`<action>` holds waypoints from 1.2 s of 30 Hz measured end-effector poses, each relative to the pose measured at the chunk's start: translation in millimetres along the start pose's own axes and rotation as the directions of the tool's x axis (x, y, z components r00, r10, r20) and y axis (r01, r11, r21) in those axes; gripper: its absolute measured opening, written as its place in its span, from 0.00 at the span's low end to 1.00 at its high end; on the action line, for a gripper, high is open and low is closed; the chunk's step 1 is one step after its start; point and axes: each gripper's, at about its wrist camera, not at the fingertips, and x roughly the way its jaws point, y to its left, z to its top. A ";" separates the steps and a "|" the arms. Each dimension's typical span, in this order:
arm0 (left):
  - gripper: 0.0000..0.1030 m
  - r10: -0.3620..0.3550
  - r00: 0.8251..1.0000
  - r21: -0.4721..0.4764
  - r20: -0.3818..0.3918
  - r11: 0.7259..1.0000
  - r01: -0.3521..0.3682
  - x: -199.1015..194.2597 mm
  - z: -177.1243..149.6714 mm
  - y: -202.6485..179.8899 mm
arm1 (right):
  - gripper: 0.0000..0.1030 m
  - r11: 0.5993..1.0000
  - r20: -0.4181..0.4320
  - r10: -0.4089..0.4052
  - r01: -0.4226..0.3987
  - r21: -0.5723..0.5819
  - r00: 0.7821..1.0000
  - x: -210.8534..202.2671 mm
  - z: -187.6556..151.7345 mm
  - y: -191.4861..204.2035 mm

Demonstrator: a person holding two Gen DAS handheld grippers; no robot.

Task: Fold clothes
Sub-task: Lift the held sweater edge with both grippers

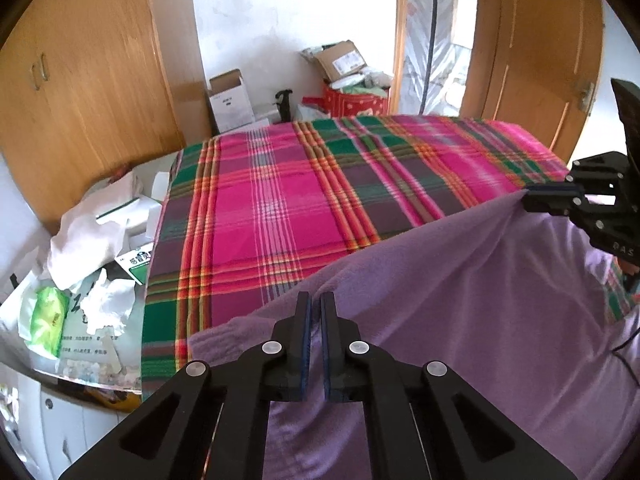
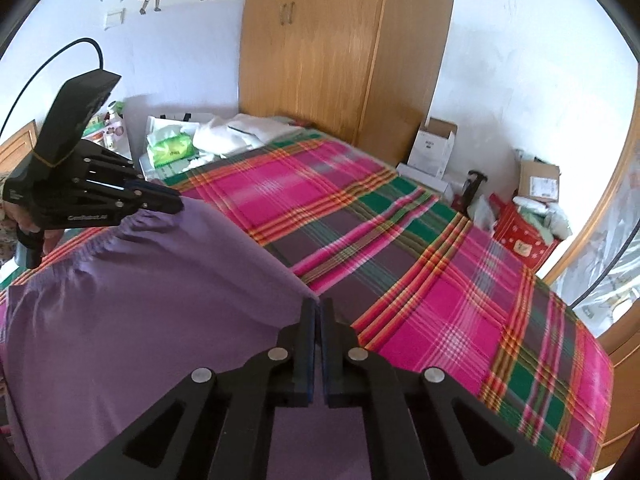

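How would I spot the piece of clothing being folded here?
Find the bed with the pink and green checked cover. At its near end, the plain purple garment is held up by two black grippers; it is the only unpatterned cloth there.

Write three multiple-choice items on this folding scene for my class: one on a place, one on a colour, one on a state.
1. Where does the garment lie?
A. on the floor
B. on the plaid bed
C. inside the wardrobe

2. What colour is the garment?
A. purple
B. yellow
C. white

3. What are the two grippers doing?
A. both wide open
B. one open, one shut
C. both shut on the garment's edge

Key: 1 B, the cloth spreads over the plaid cover. 2 A, it looks purple in both views. 3 C, the left gripper and right gripper each have their fingers closed with fabric pinched between them.
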 end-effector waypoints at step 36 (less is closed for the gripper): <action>0.61 -0.445 0.885 -0.733 0.137 0.556 0.392 -20.8 -47.2 41.5 | 0.02 0.997 -0.015 -0.071 0.071 -0.009 0.997 -59.9 -54.6 90.7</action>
